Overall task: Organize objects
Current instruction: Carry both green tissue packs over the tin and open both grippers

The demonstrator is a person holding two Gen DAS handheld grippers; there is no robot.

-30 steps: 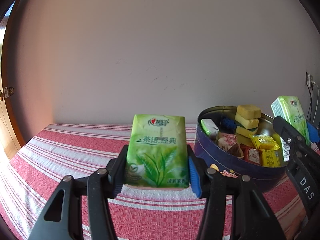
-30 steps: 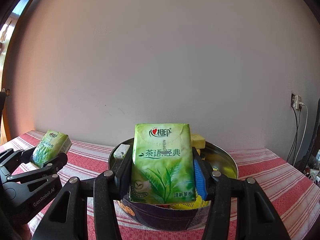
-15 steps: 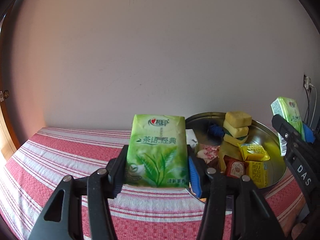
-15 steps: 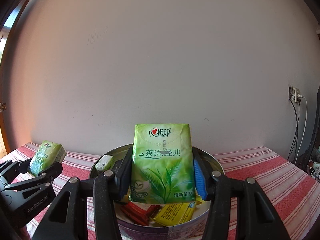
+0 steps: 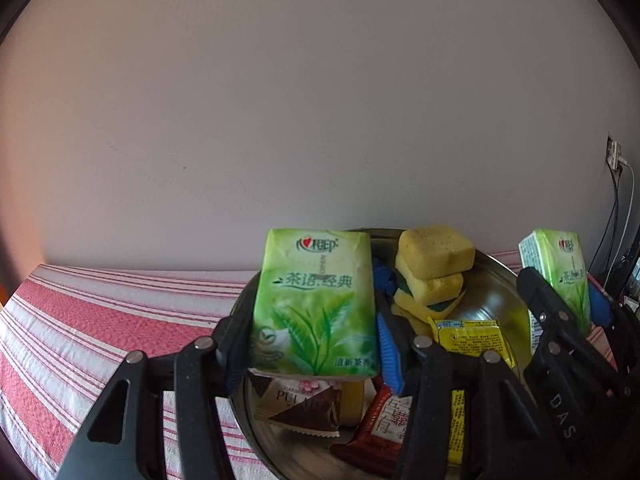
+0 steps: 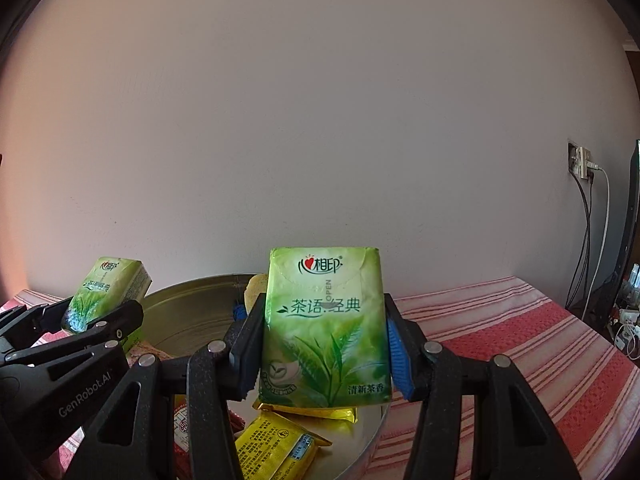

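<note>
My left gripper (image 5: 312, 340) is shut on a green tissue pack (image 5: 316, 300) and holds it upright over the left part of a round metal tin (image 5: 496, 300). My right gripper (image 6: 324, 348) is shut on a second green tissue pack (image 6: 326, 328), held upright over the tin's (image 6: 188, 312) right part. Each gripper shows in the other's view: the right one with its pack (image 5: 560, 280) at the far right, the left one with its pack (image 6: 104, 292) at the far left.
The tin holds stacked yellow sponges (image 5: 434, 268), yellow snack packets (image 6: 276, 444), red packets (image 5: 384, 424) and a brown triangle-print packet (image 5: 300, 408). It stands on a red-and-white striped tablecloth (image 5: 100, 320) against a plain wall. Wall socket with cables (image 6: 584, 168) at right.
Both grippers, each still holding its pack, have moved forward and over the tin; the tin's contents now lie right under the packs.
</note>
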